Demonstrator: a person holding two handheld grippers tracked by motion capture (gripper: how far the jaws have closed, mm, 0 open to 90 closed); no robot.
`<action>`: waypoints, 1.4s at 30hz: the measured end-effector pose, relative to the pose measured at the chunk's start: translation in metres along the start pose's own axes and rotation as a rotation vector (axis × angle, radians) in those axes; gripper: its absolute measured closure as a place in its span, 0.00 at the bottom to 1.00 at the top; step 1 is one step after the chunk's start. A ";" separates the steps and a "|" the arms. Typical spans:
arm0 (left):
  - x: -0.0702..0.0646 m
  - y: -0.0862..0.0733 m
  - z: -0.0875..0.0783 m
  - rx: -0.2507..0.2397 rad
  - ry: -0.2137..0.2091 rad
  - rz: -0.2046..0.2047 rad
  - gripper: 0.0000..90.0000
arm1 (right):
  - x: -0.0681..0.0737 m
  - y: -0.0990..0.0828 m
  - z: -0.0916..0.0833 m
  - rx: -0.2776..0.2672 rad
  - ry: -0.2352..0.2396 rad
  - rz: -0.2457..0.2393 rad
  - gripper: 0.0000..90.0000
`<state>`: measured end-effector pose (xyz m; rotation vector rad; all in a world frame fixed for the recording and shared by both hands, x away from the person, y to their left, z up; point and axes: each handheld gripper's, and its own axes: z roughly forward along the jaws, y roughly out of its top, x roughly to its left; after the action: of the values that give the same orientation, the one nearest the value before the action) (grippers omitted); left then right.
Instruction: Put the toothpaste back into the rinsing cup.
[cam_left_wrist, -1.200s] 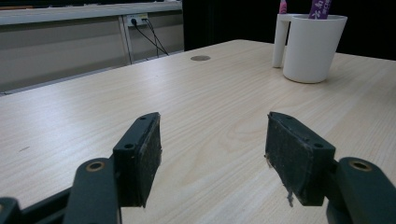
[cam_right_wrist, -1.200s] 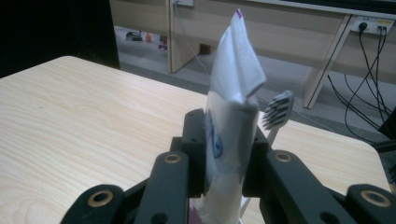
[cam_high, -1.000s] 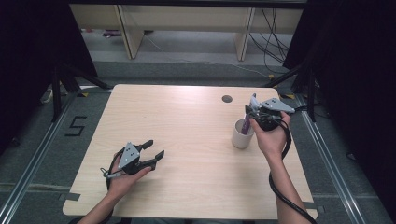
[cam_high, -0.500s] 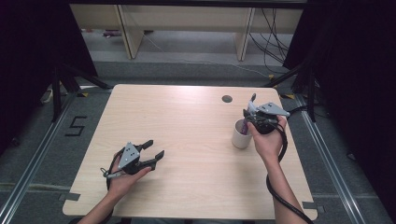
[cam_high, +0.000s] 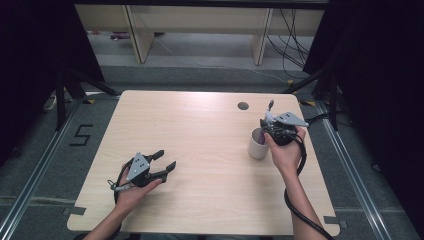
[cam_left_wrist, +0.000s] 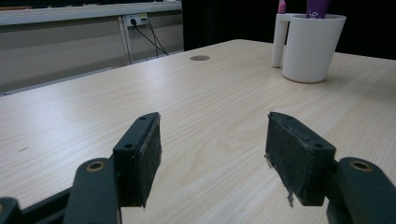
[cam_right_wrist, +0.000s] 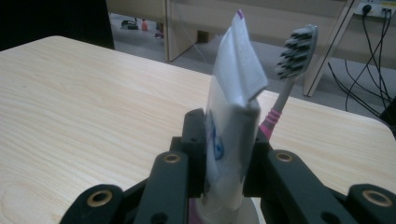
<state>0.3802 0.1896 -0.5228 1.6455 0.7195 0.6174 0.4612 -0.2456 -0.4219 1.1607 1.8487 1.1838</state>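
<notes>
A white mug (cam_high: 257, 146) stands on the right part of the wooden table (cam_high: 200, 135). My right gripper (cam_high: 268, 131) hovers over the mug and is shut on a white toothpaste tube (cam_right_wrist: 232, 98), whose crimped end points up between the jaws. A toothbrush (cam_right_wrist: 293, 52) with a pink and grey handle stands in the mug just behind the tube, and its head (cam_high: 270, 105) sticks up above the gripper. My left gripper (cam_high: 166, 158) rests near the table's front left, open with nothing between its pads (cam_left_wrist: 140, 154). From there the mug (cam_left_wrist: 309, 46) is far ahead to the right.
A round cable hole (cam_high: 243, 106) sits near the table's far edge. Wooden shelving (cam_high: 200, 25) and loose cables (cam_high: 295, 30) lie on the floor beyond the table. Dark curtains flank both sides. A floor marking "5" (cam_high: 81, 135) is at the left.
The right gripper has shifted slightly toward the near side and lower over the mug, still holding the tube. The left gripper has not moved.
</notes>
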 end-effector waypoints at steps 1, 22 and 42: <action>0.000 0.000 0.000 0.001 0.002 0.000 0.40 | 0.000 0.000 -0.001 0.005 0.000 -0.005 0.85; 0.000 0.000 0.000 0.002 0.000 0.001 0.40 | 0.004 -0.001 -0.001 0.017 0.015 0.050 0.61; 0.000 0.000 0.001 -0.006 -0.002 -0.003 0.40 | 0.005 -0.004 -0.026 0.019 0.033 0.057 0.41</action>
<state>0.3813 0.1891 -0.5232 1.6391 0.7182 0.6152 0.4358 -0.2513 -0.4160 1.2179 1.8662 1.2266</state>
